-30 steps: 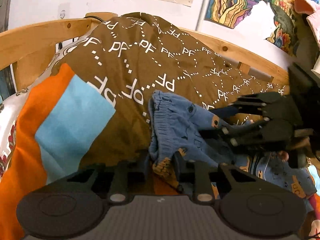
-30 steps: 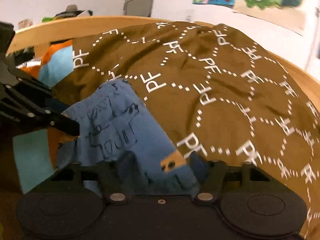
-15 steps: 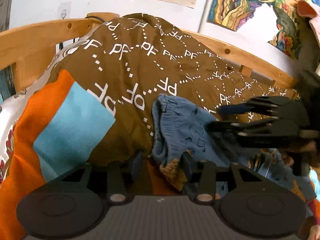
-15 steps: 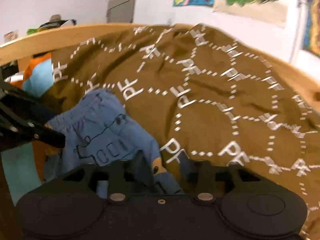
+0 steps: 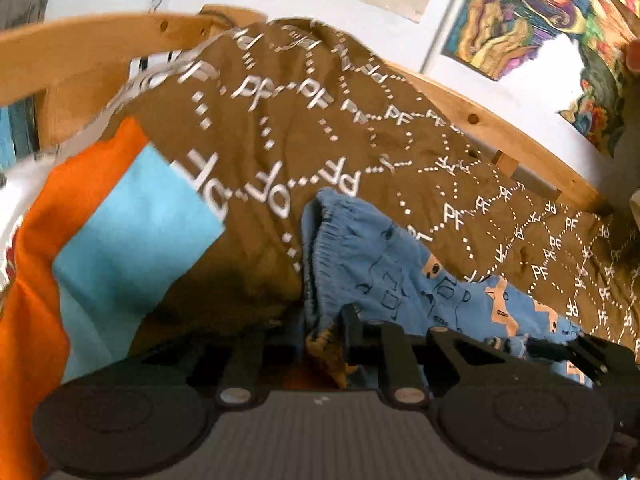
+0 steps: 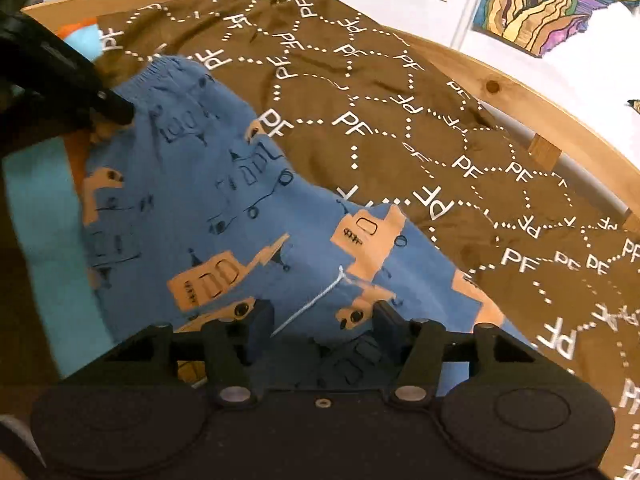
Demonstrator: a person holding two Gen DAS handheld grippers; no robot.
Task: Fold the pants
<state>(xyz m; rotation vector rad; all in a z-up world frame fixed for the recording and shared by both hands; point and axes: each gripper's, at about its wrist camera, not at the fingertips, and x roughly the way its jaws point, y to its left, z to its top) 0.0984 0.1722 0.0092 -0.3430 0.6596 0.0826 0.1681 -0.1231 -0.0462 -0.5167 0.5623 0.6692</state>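
Note:
Small blue pants (image 6: 248, 216) with orange vehicle prints lie spread on a brown blanket (image 6: 400, 120). In the left wrist view the pants (image 5: 384, 264) show their gathered waistband toward the left. My left gripper (image 5: 304, 332) has its fingers apart with the waistband corner between them. It also shows in the right wrist view (image 6: 104, 108) at the waistband. My right gripper (image 6: 320, 320) has its fingers wide apart over the lower pant fabric, a pale drawstring between them.
The brown blanket (image 5: 320, 140) with white "PF" marks covers a bed with a wooden rail (image 5: 500, 136). An orange and light blue cloth (image 5: 120, 240) lies at the left. Posters (image 5: 520, 12) hang on the white wall behind.
The pants have been pulled out longer and flatter across the blanket. My right gripper has moved away from the left one, down along the legs, and its fingers have opened wider.

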